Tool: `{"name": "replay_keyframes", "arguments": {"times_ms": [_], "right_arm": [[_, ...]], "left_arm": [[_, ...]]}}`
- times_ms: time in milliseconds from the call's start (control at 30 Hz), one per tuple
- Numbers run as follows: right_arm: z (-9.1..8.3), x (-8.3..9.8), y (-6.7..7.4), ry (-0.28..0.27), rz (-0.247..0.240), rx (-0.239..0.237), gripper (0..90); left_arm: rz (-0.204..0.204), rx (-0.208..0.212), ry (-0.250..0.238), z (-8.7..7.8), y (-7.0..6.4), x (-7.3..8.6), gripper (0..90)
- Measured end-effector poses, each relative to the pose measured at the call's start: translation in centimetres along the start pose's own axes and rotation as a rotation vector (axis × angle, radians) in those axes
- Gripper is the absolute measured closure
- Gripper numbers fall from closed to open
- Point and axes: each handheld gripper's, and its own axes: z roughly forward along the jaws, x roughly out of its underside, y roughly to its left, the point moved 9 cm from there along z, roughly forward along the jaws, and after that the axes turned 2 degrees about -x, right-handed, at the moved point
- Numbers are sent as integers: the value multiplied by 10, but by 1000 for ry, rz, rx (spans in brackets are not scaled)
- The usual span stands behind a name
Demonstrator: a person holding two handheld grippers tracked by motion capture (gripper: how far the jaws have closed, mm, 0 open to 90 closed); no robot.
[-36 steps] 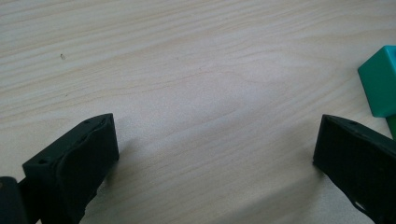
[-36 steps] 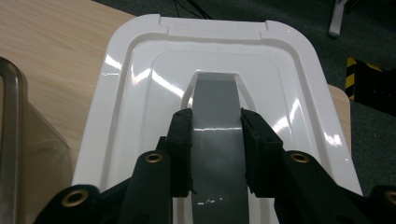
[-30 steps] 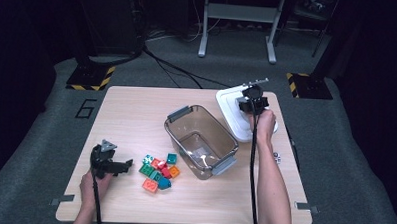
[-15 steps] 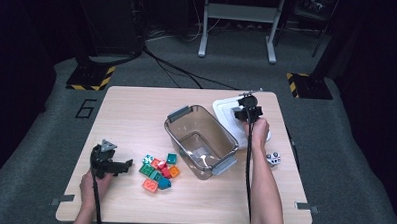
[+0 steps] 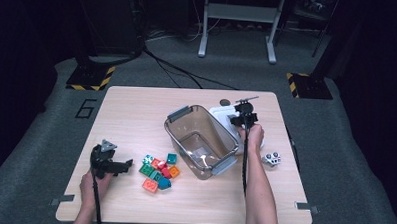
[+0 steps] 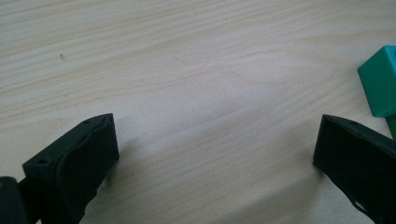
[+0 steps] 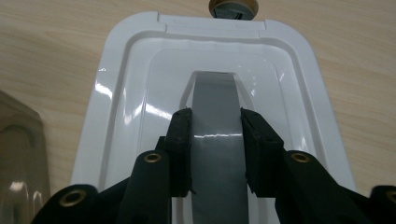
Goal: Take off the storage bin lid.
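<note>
My right gripper [image 7: 215, 154] tight on the white lid's [image 7: 140, 70] grey handle [image 7: 215, 116]; my left gripper [image 6: 215, 158] wide open, empty, above the worktop [image 6: 187, 70].

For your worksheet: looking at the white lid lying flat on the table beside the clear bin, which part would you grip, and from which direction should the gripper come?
Grip the grey handle running along the middle of the white lid, coming straight down from above. The lid lies flat, its rim low against the table, while the handle is narrow enough to fit between the jaws; the right gripper already straddles it that way.

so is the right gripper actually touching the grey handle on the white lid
Touching. In the right gripper view, the right gripper has both pads pressed against the sides of the grey handle of the white lid.
</note>
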Motion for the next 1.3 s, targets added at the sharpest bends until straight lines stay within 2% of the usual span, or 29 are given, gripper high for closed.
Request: {"name": "replay_keyframes", "arguments": {"times_ms": [100,200,333,467,567,667,833,900,1100,1300], "right_arm": [[1,2,2,14,-1,-19,653],[-2,2,2,3,3,-24,599],[-13,-1,-1,-20,8,-29,458],[-29,-1,-5,-23,20,-38,330],[-46,0,-8,-51,28,-55,249],[-61,4,-12,-59,-7,-55,182],[-77,23,-20,-35,-54,-35,97],[-83,33,-25,-23,-49,-31,68],[-97,61,-40,-13,3,-28,3],[-102,97,-55,28,48,-5,0]], "left_arm": [[0,0,0,0,0,0,0],[0,0,0,0,0,0,0],[0,0,0,0,0,0,0],[0,0,0,0,0,0,0],[0,0,0,0,0,0,0],[1,0,0,0,0,0,0],[-4,0,-2,0,0,0,0],[-1,0,0,0,0,0,0],[-1,0,-1,0,0,0,0],[0,0,0,0,0,0,0]]}}
